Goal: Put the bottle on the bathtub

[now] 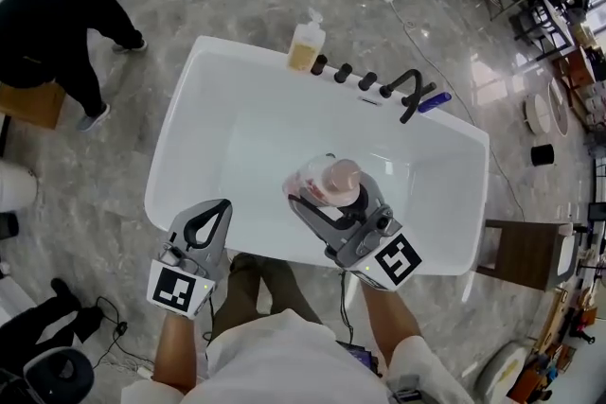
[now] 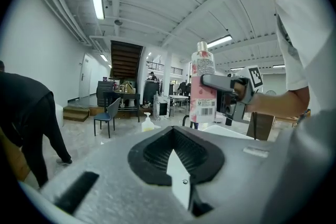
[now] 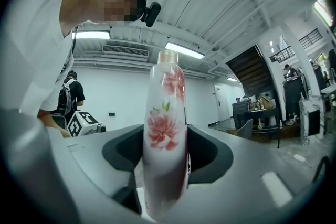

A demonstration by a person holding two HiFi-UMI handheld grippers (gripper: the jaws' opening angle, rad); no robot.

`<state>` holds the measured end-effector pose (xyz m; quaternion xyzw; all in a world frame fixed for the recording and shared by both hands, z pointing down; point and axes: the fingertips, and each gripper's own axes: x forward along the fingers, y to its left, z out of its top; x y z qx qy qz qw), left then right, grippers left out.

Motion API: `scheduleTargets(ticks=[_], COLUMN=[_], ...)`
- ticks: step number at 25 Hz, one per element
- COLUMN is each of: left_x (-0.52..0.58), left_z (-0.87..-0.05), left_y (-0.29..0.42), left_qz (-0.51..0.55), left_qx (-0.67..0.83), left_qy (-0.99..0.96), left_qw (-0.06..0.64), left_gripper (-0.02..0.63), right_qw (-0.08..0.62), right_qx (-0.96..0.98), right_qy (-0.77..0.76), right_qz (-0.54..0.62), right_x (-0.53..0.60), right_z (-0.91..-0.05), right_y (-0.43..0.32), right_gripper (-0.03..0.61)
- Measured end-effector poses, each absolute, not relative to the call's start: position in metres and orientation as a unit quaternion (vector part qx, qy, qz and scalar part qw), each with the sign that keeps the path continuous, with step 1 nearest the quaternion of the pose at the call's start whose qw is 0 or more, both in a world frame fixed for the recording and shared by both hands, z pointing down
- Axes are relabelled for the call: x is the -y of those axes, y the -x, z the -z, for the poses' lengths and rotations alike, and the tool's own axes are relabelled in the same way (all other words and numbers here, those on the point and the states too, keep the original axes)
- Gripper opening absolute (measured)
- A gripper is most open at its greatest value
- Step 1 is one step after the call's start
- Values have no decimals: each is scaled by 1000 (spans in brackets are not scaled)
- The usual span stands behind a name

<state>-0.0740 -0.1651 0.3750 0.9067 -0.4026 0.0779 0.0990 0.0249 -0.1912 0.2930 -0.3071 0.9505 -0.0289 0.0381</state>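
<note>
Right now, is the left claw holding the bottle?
No, the left claw is shut and empty; the bottle is in the right claw.

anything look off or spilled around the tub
Nothing stands out. The flowered bottle is upright in the right hand-held gripper over the bathtub. The pump bottle stands upright on the far rim, and no spill shows. The left hand-held gripper is shut and empty.

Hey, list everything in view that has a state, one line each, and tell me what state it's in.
flowered bottle: upright, capped, held over the bathtub.
right gripper: shut on the flowered bottle.
left gripper: shut, empty.
bathtub: no water visible inside.
pump bottle: upright on the far rim.
faucet: no water running.
</note>
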Motion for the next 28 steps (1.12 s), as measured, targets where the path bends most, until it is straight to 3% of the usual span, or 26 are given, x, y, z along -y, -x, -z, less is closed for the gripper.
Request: scheduleTargets(ticks=[13, 28], left_x=[261, 261], left_z=[-506, -679], left_y=[99, 117], left_qz=[-86, -116], left_qx=[418, 425], left_qy=[-891, -867], left_qw=[157, 232], left_gripper=[2, 2], right_qw=[14, 10], right_qx=[-947, -924], right_qy=[321, 381], right_qz=[21, 15], right_x=[362, 519], right_z=[-425, -602], right_y=[10, 21], right_gripper=[244, 244])
